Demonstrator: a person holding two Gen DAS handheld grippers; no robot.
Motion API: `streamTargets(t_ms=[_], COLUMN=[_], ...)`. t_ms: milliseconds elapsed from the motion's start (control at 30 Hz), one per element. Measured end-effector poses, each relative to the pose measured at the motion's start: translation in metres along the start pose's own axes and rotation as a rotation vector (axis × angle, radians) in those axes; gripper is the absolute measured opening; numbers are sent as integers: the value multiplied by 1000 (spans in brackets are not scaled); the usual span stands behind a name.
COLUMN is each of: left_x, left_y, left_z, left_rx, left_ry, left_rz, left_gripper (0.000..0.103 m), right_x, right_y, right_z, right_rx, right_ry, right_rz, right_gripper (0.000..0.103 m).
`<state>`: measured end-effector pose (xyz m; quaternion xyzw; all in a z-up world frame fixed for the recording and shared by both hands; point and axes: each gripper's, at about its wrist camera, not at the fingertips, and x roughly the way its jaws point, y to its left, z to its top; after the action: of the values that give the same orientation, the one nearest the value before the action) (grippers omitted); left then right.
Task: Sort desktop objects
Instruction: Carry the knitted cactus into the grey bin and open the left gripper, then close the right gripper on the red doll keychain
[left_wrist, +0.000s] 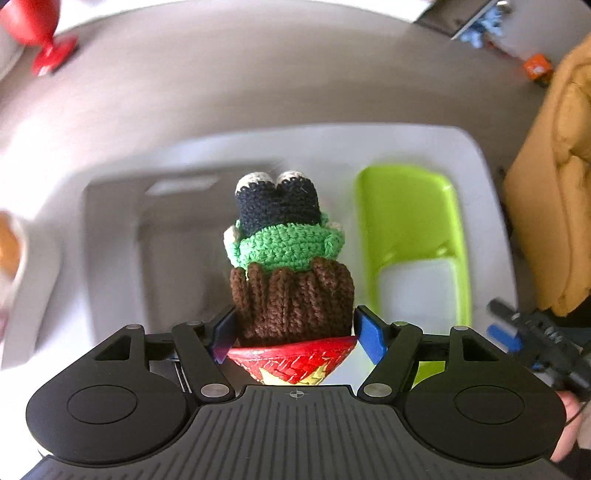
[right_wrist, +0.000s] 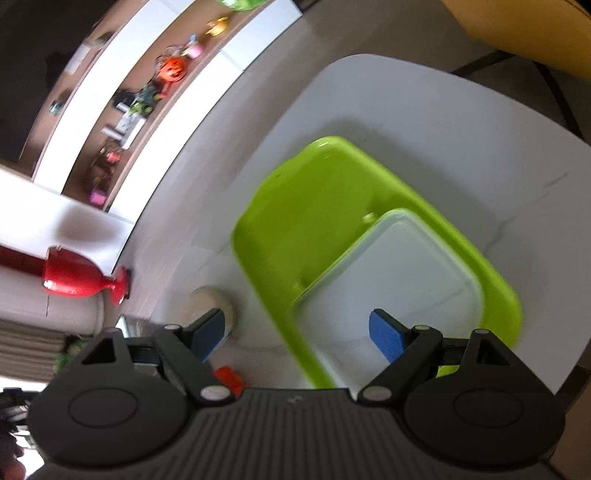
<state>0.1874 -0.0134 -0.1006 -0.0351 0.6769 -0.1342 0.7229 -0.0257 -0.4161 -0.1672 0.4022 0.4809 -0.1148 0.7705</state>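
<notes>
A crocheted doll (left_wrist: 291, 258) with brown hair, a green top, dark legs and a red patterned hat hangs head-first in my left gripper (left_wrist: 295, 328), which is shut on its head. Below the doll lie the white table (left_wrist: 461, 147) and a blurred grey rectangular shape (left_wrist: 122, 240). A lime-green tray (left_wrist: 406, 221) sits to the right with a white tray (left_wrist: 417, 291) inside it. My right gripper (right_wrist: 297, 325) stands open above the near end of the green tray (right_wrist: 314, 206) and the white tray (right_wrist: 399, 273), with nothing between its blue pads.
A red goblet (right_wrist: 74, 273) stands beyond the table's left side. A beige round object (right_wrist: 207, 302) and a small red piece (right_wrist: 229, 376) lie on the table by the right gripper's left finger. A yellow padded seat (left_wrist: 561, 184) borders the table. Shelves with trinkets (right_wrist: 147, 96) line the wall.
</notes>
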Motion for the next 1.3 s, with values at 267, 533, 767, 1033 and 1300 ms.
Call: streamTargets(t_ms=[267, 533, 767, 1033, 1300], left_x=[95, 140, 137, 80, 57], left_y=[27, 31, 43, 72, 62], left_z=[-45, -72, -69, -60, -65], left_rx=[-38, -56, -111, -226, -232], left_ry=[185, 262, 263, 191, 176], left_rz=[-12, -16, -59, -127, 63], left_gripper=[72, 75, 91, 97, 100], right_x=[20, 27, 42, 63, 140], right_y=[33, 46, 53, 94, 106], right_z=[-54, -82, -93, -89, -59], right_rx=[-53, -105, -158, -582, -730], right_ry=[70, 105, 129, 82, 338], right_rz=[-15, -71, -85, 54, 249], right_gripper=[86, 86, 86, 86, 67])
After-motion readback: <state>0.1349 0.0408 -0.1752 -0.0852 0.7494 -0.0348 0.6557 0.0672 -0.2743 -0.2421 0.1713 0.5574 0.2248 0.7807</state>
